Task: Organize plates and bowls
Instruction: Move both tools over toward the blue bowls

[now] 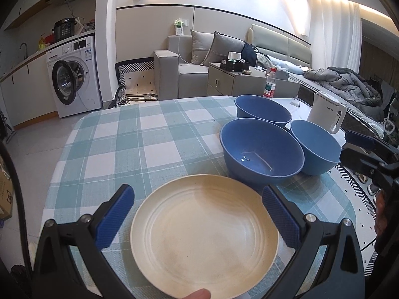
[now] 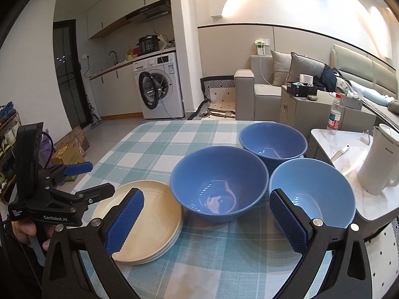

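The left gripper (image 1: 198, 216) is spread wide above the stack of cream plates (image 2: 147, 220) on the checked tablecloth (image 1: 129, 147), not touching it. The right gripper (image 2: 207, 220) is spread wide too and holds nothing. Three blue bowls sit just right of the plates: a big bowl (image 2: 219, 184), a far bowl (image 2: 273, 140) and a light blue bowl (image 2: 316, 189)

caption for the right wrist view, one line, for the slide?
Open right hand-held gripper over three blue bowls beside stacked cream plates on a checked tablecloth.
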Available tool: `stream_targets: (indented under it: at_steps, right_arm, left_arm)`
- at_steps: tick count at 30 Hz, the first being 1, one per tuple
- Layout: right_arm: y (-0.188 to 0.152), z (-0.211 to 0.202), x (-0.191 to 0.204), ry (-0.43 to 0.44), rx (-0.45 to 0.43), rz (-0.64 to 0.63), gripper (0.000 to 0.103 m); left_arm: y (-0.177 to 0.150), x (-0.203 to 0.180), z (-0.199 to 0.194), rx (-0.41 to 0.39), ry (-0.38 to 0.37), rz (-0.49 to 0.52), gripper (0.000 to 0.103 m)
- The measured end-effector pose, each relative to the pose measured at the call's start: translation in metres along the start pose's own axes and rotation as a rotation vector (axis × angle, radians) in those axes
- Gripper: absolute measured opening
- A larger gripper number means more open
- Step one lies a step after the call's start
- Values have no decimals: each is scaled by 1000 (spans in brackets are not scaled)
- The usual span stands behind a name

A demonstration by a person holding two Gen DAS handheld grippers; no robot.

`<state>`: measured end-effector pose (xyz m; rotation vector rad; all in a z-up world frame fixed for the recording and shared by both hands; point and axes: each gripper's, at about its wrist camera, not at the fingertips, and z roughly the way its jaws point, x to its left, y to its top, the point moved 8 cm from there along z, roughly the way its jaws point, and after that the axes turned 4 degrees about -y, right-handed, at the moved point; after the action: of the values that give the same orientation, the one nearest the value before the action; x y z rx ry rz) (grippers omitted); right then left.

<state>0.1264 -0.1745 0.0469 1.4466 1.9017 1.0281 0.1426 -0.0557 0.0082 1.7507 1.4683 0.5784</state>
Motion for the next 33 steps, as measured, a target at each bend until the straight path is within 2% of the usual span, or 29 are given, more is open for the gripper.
stream_targets:
  at_steps: [12,18,33]
  right_arm:
    - [7,-3,-48,-63,7,58,102]
    - [12,-3,-64,-81,13,75,102]
    - [31,7,-109,-131,37,137,102]
  left_arm:
    - [23,-13,26,21,-19,14,103]
    - [34,-24,33,29,-19,58,103]
    - [54,-29,52,61,-39,35,103]
